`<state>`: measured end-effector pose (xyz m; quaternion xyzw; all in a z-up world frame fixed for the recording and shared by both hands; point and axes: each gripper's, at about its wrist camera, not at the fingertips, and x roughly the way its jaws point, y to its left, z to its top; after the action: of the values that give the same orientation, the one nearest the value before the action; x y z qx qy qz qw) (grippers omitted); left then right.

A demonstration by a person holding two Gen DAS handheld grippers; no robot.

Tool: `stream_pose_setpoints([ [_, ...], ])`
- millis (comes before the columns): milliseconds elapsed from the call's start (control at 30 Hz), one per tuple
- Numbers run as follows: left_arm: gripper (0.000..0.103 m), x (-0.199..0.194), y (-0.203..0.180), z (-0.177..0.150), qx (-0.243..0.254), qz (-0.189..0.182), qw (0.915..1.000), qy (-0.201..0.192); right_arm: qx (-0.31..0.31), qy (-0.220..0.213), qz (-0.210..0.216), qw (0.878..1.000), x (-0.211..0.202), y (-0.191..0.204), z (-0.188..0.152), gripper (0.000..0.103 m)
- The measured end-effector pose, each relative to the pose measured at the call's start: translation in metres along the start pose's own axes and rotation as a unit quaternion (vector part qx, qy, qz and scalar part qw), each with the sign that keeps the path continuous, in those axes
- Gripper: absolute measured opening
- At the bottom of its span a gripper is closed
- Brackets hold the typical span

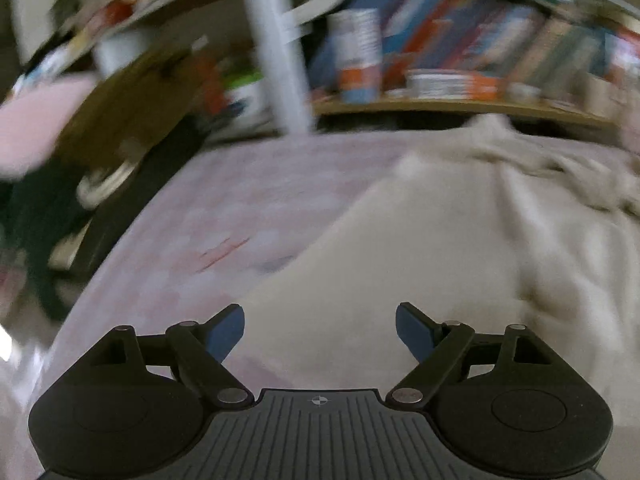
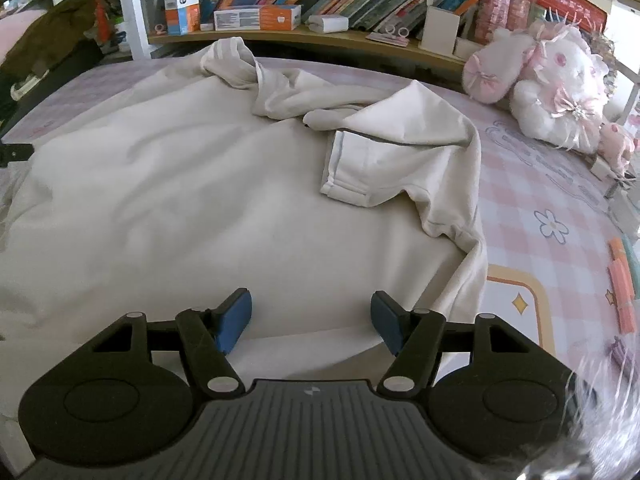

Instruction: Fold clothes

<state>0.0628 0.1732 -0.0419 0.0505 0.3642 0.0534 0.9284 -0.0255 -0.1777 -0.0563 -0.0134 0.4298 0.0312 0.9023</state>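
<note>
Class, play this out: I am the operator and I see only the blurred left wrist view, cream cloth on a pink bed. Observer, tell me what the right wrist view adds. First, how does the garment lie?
Observer: The cream garment lies spread out, with one sleeve folded back over the body.
Operator: Is the right hand-held gripper holding it?
Observer: No, the right hand-held gripper is open above the near hem.
Operator: Anything beside the garment?
Observer: A pink plush toy sits on the bedsheet, to the right.
</note>
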Motion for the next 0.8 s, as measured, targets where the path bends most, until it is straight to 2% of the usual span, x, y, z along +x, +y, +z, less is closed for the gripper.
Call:
stream_pose_setpoints([
  [100,0.069,0.015,0.022,0.000,-0.050,0.012,0.9986,0.016,0.004,0.001,-0.007,1.000,0.000,0.002,0.001,0.064],
  [167,0.055,0.024,0.030,0.001,-0.069,0.012,0.9972,0.027,0.006,0.003,-0.012,1.000,0.001,0.003,0.001,0.064],
  [233,0.049,0.031,0.034,0.000,-0.084,0.007,0.9958,0.037,0.008,0.005,-0.016,1.000,0.001,0.004,0.002,0.064],
  [300,0.038,0.033,0.035,-0.002,-0.098,-0.002,0.9946,0.033,0.009,0.007,-0.021,1.000,0.001,0.006,0.003,0.064],
  [333,0.021,0.033,0.036,-0.003,-0.104,-0.012,0.9941,0.030,0.010,0.009,-0.024,1.000,0.001,0.006,0.004,0.064],
  [367,0.009,0.034,0.036,-0.003,-0.107,-0.028,0.9935,0.027,0.011,0.010,-0.027,1.000,0.001,0.007,0.004,0.064],
  [500,0.008,0.041,0.045,0.001,-0.114,-0.065,0.9911,0.025,0.023,0.016,-0.038,0.999,0.002,0.010,0.006,0.064],
  [600,0.008,0.056,0.064,0.020,-0.102,-0.043,0.9938,0.013,0.034,0.023,-0.045,0.998,0.002,0.012,0.008,0.064],
  [800,0.008,0.087,0.092,0.092,-0.033,0.017,0.9985,-0.040,0.044,0.045,-0.045,0.997,0.003,0.025,0.013,0.065],
])
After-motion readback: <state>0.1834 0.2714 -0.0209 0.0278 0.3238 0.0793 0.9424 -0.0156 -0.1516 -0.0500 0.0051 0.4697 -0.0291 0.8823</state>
